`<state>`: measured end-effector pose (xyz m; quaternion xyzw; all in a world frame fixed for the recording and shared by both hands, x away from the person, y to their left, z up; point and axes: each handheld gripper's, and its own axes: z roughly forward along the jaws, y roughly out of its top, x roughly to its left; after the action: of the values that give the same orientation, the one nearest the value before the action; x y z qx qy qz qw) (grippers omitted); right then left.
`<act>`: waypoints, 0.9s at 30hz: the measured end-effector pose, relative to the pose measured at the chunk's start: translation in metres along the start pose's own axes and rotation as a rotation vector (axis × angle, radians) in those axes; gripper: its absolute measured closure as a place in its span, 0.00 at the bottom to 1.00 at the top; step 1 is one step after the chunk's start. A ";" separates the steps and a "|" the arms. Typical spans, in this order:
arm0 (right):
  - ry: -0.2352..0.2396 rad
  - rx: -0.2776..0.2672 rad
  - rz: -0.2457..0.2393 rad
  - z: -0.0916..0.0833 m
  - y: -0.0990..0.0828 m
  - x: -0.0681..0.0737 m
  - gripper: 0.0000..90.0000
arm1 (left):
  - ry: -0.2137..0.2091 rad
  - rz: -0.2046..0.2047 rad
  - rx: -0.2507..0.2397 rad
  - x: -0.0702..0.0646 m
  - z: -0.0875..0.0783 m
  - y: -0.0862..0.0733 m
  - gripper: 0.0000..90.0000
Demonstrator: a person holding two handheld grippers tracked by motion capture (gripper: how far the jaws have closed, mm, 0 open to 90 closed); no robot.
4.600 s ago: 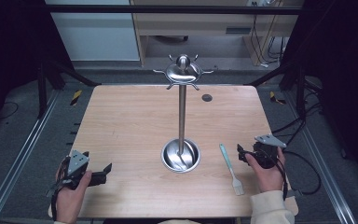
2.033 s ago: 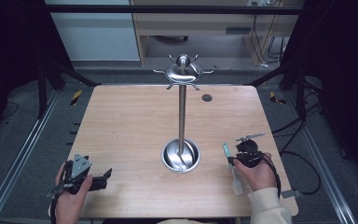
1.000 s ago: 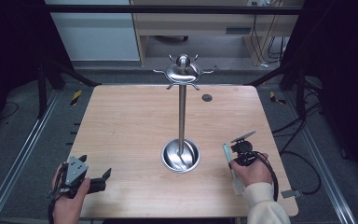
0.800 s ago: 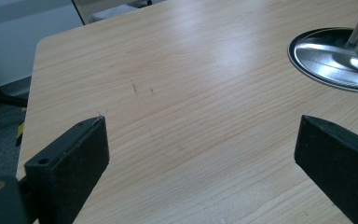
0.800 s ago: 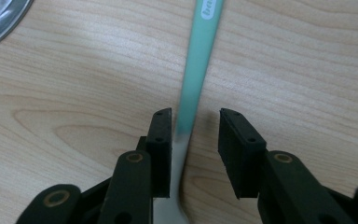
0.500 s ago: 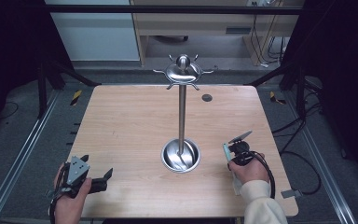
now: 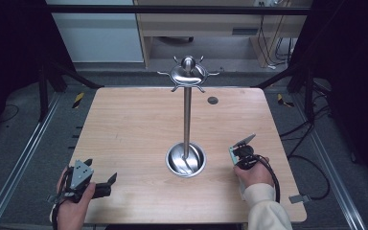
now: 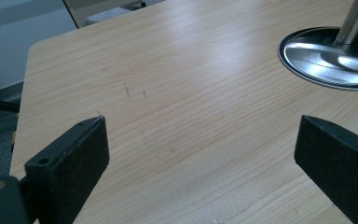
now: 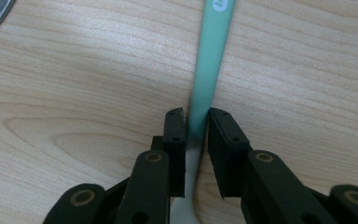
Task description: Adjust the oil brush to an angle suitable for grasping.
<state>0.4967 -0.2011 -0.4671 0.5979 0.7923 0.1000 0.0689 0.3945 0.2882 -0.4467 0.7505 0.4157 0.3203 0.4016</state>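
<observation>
Mint-green spatula (image 9: 208, 70) lay on the table (image 7: 124, 124). My right gripper (image 9: 196, 122) had just been closing and pinched its handle. My left gripper (image 8: 200, 154) stood open.

The table (image 7: 139, 124) is seen from above its near edge, facing forward and down, far enough that all its corners are included. The left gripper's view is taken low over the near left part, facing far and right; the stand's base (image 8: 328, 56) is shared with the high view (image 7: 186, 159). The right gripper's view is pointed steeply down, very close to the wood.
</observation>
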 end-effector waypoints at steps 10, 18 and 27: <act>0.021 -0.016 0.031 0.000 -0.001 0.001 0.91 | -0.002 0.009 0.004 -0.001 0.000 0.000 0.03; 0.072 -0.082 0.033 -0.011 -0.004 -0.007 0.91 | 0.000 0.004 0.002 0.000 0.000 0.000 0.03; 0.150 -0.271 0.008 -0.040 0.008 -0.022 0.91 | 0.004 0.024 0.003 0.000 0.000 0.001 0.03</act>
<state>0.5013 -0.2226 -0.4269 0.5770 0.7721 0.2507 0.0894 0.3947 0.2882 -0.4462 0.7555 0.4080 0.3259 0.3957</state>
